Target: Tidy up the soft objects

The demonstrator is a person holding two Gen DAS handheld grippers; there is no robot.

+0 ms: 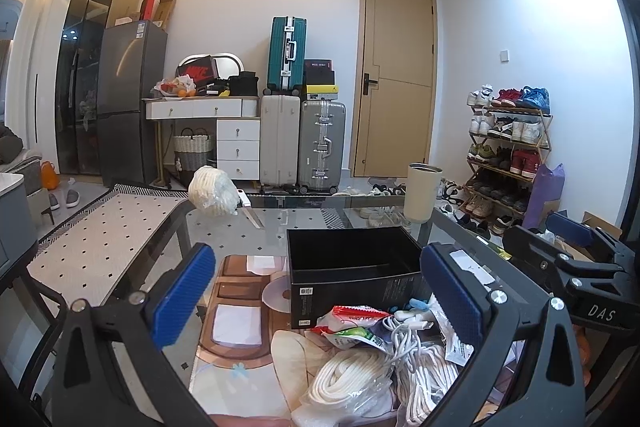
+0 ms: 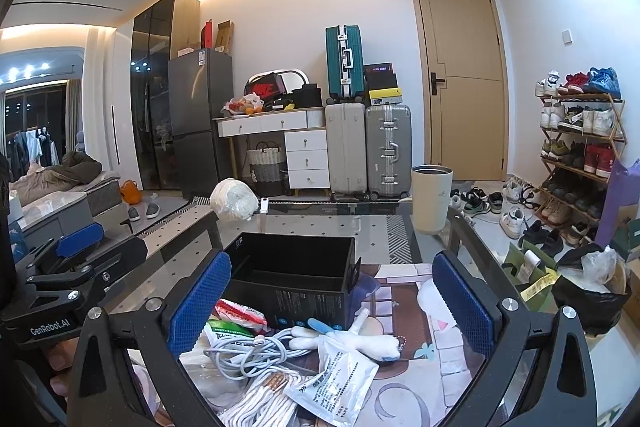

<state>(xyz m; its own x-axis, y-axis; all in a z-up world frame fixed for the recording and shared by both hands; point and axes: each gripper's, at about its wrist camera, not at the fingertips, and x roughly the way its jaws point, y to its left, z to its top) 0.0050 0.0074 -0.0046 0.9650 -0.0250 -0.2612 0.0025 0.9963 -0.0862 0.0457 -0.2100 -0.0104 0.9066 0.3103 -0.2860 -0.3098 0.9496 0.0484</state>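
Note:
An open, empty black box (image 1: 352, 259) (image 2: 296, 267) stands on a glass table. In front of it lies a pile of soft things: a bagged white rope coil (image 1: 352, 379) (image 2: 264, 403), a white charging cable (image 1: 404, 331) (image 2: 252, 351), a red-and-white packet (image 1: 352, 313) (image 2: 240, 311), a green packet (image 1: 352, 337), a white sachet (image 2: 336, 375) and a small white plush toy (image 2: 352, 339). My left gripper (image 1: 316, 303) is open above the pile. My right gripper (image 2: 332, 299) is open above the pile too, and shows at the right of the left wrist view (image 1: 568, 247).
A bagged white bundle (image 1: 212, 191) (image 2: 234, 199) and a cream tumbler (image 1: 422, 191) (image 2: 432, 199) stand at the table's far edge. A printed mat (image 1: 244, 327) covers the near table. Suitcases (image 1: 300, 143), a dresser, a fridge and a shoe rack (image 2: 576, 155) line the walls.

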